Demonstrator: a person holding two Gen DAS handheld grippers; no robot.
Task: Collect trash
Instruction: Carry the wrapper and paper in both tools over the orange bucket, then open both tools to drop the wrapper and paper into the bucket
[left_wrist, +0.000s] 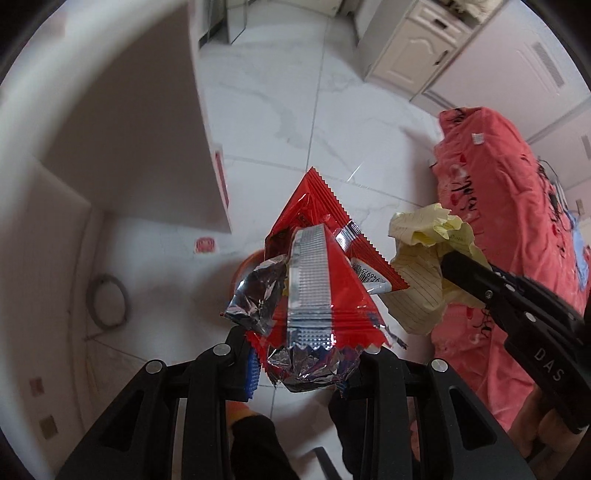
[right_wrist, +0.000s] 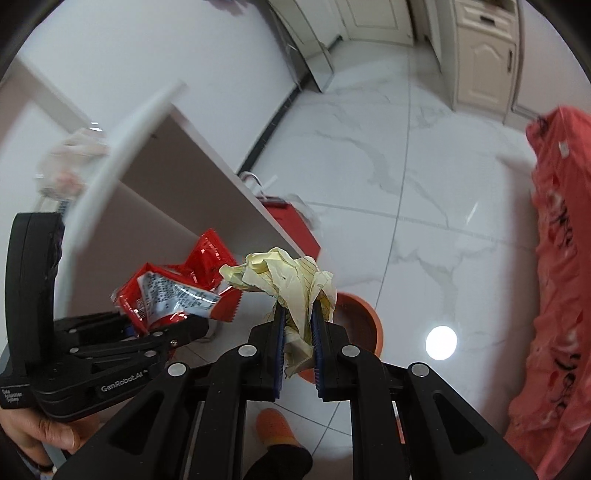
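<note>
Two grippers, left gripper (left_wrist: 303, 365) clamping one red wrapper (left_wrist: 321, 266), right gripper (right_wrist: 297, 354) one crumpled yellow paper (right_wrist: 291, 280)

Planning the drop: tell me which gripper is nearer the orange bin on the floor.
Right, by a little, as far as the views show. The right gripper, shut on crumpled yellow paper, hangs beside the orange bin. The left gripper, shut on red wrappers, is alongside, above it.

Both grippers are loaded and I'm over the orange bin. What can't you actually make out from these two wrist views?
- Orange bin: its inside is hidden in both views by the yellow paper and red wrappers, so what it holds is unknown.
- Clear object on the white tabletop, right wrist view: motion-blurred, not identifiable.
- Wrapper print: too small to read.
- Red cloth: cut off by the frame edge in both views.
</note>
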